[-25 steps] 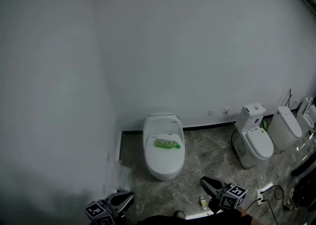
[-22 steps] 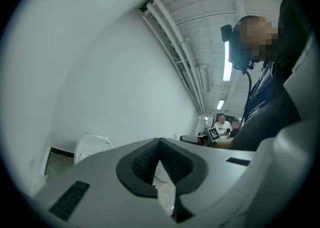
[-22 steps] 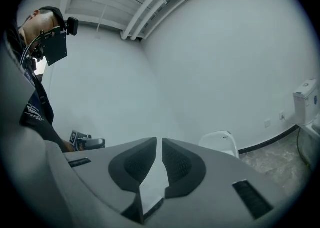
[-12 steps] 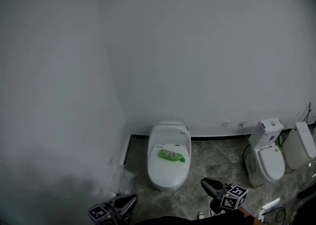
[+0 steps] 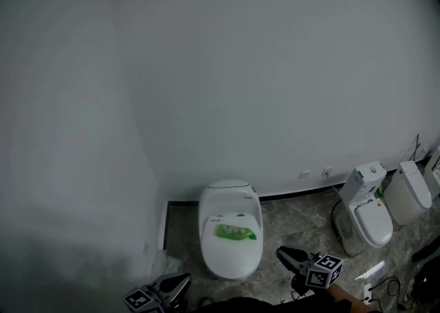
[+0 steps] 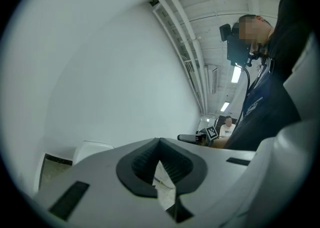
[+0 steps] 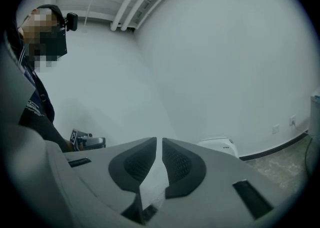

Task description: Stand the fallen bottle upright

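A green bottle (image 5: 236, 232) lies on its side on the closed lid of a white toilet (image 5: 230, 263) against the wall. Both grippers hang at the bottom of the head view, short of the toilet and apart from the bottle. My left gripper (image 5: 181, 281) (image 6: 159, 142) is shut, its pads meeting at the tips with nothing between them. My right gripper (image 5: 284, 254) (image 7: 160, 140) stands open by a narrow slit, and only pale background shows through it. The toilet also shows past the jaws in the left gripper view (image 6: 92, 149) and the right gripper view (image 7: 219, 145).
Two more white toilets (image 5: 368, 215) (image 5: 407, 198) stand along the wall at the right. Cables and a power strip (image 5: 371, 274) lie on the marble floor. A pale crumpled sheet (image 5: 165, 260) sits at the wall corner, left of the toilet. A person sits far off (image 6: 229, 126).
The whole view has shifted: the toilet with the bottle sits lower in the head view and the other toilets have slid right. Both grippers keep their places in the frame, jaws unchanged.
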The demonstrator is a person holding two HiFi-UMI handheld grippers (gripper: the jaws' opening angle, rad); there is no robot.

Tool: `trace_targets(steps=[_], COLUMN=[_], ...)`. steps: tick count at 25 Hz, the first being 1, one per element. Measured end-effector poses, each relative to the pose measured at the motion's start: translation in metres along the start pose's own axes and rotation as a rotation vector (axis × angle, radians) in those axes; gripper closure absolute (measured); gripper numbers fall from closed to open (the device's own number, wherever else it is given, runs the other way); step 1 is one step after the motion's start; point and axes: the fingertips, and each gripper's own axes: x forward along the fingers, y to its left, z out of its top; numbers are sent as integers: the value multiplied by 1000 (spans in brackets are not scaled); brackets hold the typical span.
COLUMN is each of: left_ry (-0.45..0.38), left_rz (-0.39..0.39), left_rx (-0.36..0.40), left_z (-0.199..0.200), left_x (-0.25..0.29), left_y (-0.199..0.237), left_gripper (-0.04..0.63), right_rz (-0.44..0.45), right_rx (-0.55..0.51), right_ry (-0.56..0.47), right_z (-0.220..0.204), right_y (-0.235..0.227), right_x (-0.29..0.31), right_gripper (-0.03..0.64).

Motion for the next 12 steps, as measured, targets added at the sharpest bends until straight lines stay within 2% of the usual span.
trace_targets(steps=[6,9,12], left_ry=[33,44,48], left_rz=[-114,-139,-157], left_rx=[24,2,-14], left_z=[51,52,47], left_x=[12,28,44], left_y=[92,136,158], left_gripper=[581,581,581], right_rz=[-117,-141,-150], right_rx=[15,20,27], right_ry=[-25,-25,-12], right_z=[25,28,28], right_y=[-7,-23,-41], right_x=[72,106,124], right_gripper=[545,541,538])
